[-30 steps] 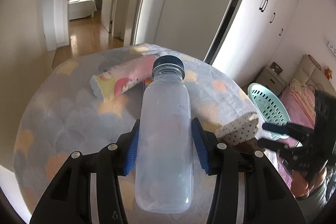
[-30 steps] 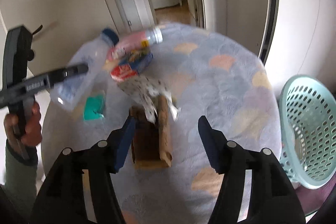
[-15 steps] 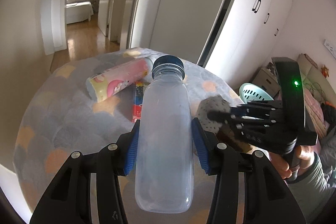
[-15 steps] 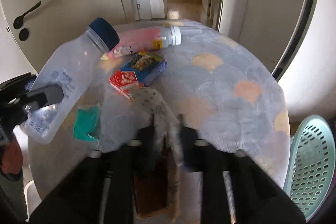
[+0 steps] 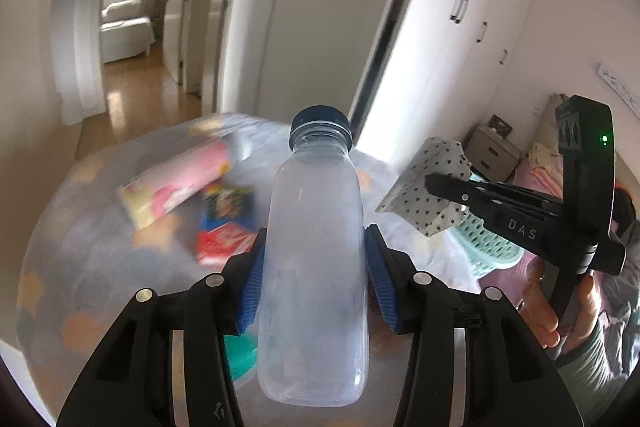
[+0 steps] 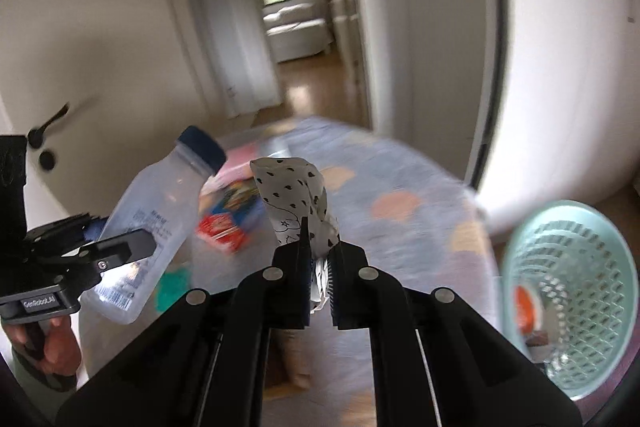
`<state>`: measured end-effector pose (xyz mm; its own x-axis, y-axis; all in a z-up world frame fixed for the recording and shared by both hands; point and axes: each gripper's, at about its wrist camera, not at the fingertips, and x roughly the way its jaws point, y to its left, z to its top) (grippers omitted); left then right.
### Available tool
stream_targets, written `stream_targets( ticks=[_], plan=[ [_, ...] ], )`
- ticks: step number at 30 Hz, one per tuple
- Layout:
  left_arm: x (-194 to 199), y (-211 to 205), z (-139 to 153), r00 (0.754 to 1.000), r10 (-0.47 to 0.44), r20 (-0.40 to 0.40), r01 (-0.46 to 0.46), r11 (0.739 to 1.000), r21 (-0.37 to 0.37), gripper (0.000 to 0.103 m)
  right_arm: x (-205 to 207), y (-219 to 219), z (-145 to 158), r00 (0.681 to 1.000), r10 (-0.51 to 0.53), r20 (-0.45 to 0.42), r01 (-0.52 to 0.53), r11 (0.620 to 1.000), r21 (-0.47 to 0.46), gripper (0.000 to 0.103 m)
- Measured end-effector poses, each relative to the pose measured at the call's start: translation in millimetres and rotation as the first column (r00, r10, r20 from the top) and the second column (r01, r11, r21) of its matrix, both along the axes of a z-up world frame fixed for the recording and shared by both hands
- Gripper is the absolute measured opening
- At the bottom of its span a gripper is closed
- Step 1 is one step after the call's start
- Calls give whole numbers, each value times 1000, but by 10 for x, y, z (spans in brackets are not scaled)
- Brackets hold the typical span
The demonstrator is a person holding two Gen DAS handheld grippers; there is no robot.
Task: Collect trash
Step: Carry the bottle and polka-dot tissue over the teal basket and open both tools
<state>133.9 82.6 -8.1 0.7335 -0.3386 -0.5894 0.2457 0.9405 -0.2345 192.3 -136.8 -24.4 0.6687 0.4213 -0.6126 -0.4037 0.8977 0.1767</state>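
left wrist view: left gripper [image 5: 314, 277] jaws pinching clear plastic bottle with dark blue cap [image 5: 316, 267] above round pastel-covered table [image 5: 80, 227]; right wrist view: right gripper [image 6: 318, 281] jaws pressed on crumpled black-dotted white paper [image 6: 298, 205] above table, mint perforated basket [image 6: 572, 307] right of table.

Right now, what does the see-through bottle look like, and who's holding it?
The bottle is cloudy clear plastic with a dark blue screw cap, and it looks empty. A printed label with a barcode shows on its side in the right wrist view. The left claw grips its body between blue pads, holding it up above the table with its cap pointing away.
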Motion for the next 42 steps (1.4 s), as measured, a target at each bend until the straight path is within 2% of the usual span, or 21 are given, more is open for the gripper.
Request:
stream_targets(
  ticks=[4,8,12,14,19,23,28,33,34,37,41,42],
  plan=[
    [120,-415,182,997,-66,35,66,998,-4,46,-60,-434,147,994,-101,38,100,995,27,5],
    [257,-948,319,990,-122,64,121,992,17,46,-64,-914,223,972,-230,55,229,973,27,5],
    [422,-1447,333,984,-170,58,170,985,11,46,4,-1431,149,934,-356,19,356,934,33,5],
    [536,-1711,289,981,-191,39,191,982,3,46,62,-1699,59,905,-426,-5,426,905,15,5],
    [870,-2258,80,974,-225,-33,223,974,-38,46,165,-2174,-226,846,-525,-87,528,849,5,5],
    [1083,-2545,-177,965,-240,-108,235,970,-60,46,201,-2426,-446,811,-566,-150,570,821,-16,5],
    [1261,-2779,-407,955,-255,-152,248,967,-58,46,163,-2660,-658,772,-602,-204,611,791,-26,5],
    [1370,-2920,-490,952,-252,-173,245,968,-62,47,150,-2728,-735,764,-599,-238,613,790,-18,7],
    [1383,-2932,-496,951,-255,-175,247,967,-67,52,147,-2727,-738,764,-601,-236,614,789,-20,8],
    [1332,-2957,-476,955,-256,-153,246,966,-79,62,226,-2780,-722,766,-599,-234,613,790,-18,19],
    [1177,-2860,-340,957,-264,-117,258,964,-67,64,152,-2758,-687,762,-610,-218,624,781,-1,43],
    [1140,-2831,-305,958,-265,-107,259,963,-70,64,152,-2771,-669,763,-609,-215,625,781,4,43]
  ],
)
